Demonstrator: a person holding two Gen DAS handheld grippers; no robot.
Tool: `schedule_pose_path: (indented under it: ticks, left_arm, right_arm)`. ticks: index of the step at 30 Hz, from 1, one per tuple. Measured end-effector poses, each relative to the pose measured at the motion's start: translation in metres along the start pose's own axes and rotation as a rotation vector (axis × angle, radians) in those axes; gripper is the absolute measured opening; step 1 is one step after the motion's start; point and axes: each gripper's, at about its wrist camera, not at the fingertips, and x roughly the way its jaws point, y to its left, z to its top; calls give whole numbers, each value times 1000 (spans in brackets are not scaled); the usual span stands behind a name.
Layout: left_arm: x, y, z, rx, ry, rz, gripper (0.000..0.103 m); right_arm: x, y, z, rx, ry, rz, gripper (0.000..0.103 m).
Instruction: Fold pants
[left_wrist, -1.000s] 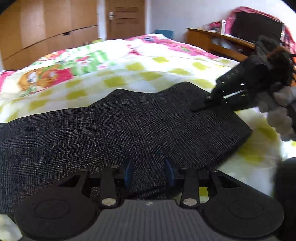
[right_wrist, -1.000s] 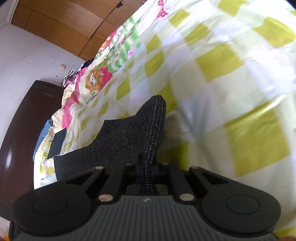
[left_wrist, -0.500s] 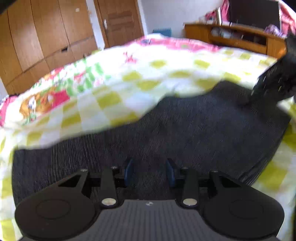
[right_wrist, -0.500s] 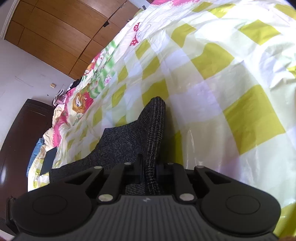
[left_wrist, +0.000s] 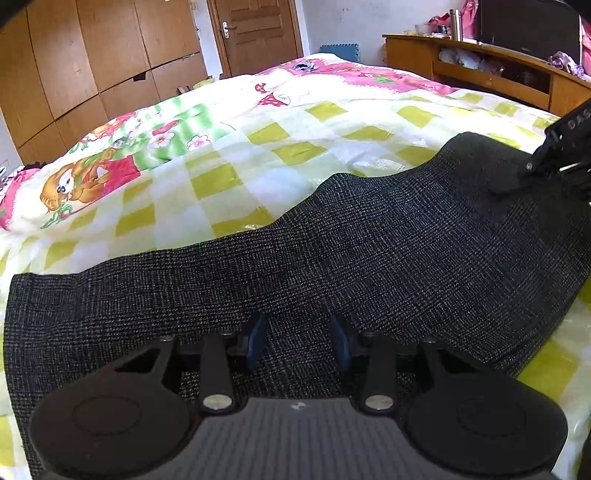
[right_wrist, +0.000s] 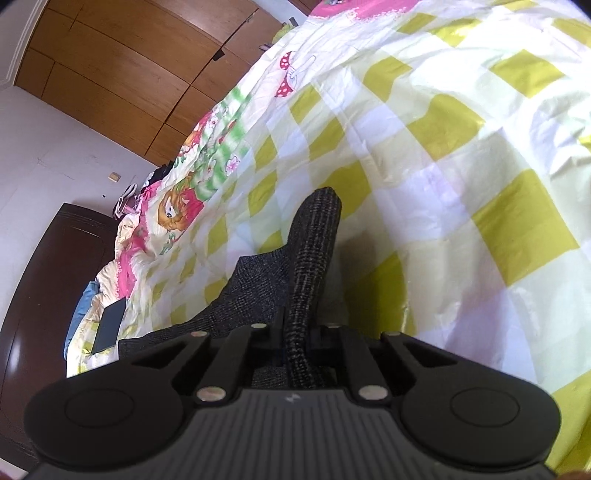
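Dark grey checked pants (left_wrist: 369, 251) lie stretched across the quilted bed, running from the left edge to the right. My left gripper (left_wrist: 298, 341) is open, its blue fingertips (left_wrist: 255, 339) spread with the pants' near edge lying between them. My right gripper (right_wrist: 301, 341) is shut on a raised fold of the pants (right_wrist: 314, 258), pinched edge-up between its jaws. The right gripper also shows in the left wrist view (left_wrist: 517, 186), on the pants' far right end.
A yellow-checked and cartoon-print quilt (left_wrist: 229, 155) covers the bed. Wooden wardrobes (left_wrist: 92, 62) and a door (left_wrist: 255, 33) stand behind. A wooden shelf unit (left_wrist: 480, 70) is at the right. A dark tablet-like slab (right_wrist: 109, 325) lies on the bed near a dark headboard (right_wrist: 40, 280).
The pants now lie flatter and further stretched to the left. The right gripper has moved right and lower, still holding its fold. The left gripper stays open.
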Motion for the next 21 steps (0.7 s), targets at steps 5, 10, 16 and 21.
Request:
schedule_pose_path:
  ticks: [5,10,16,21]
  left_arm:
    - [-7,4,-3,-20,-10,-15,52]
    - [-31,29,-15,-61,-71,10,52]
    - [-47,76,-49,-95,-95,150,52]
    - [-48,97,-71,-179,-128,95,52]
  right_arm:
    - [-3,40,3,-70,-10,-6,9]
    - [-6,85,1,-137,-23,-19,9]
    - [10,153,-9,-239,-30,-38,9]
    - [52,216,-34,-335,20,-38,9]
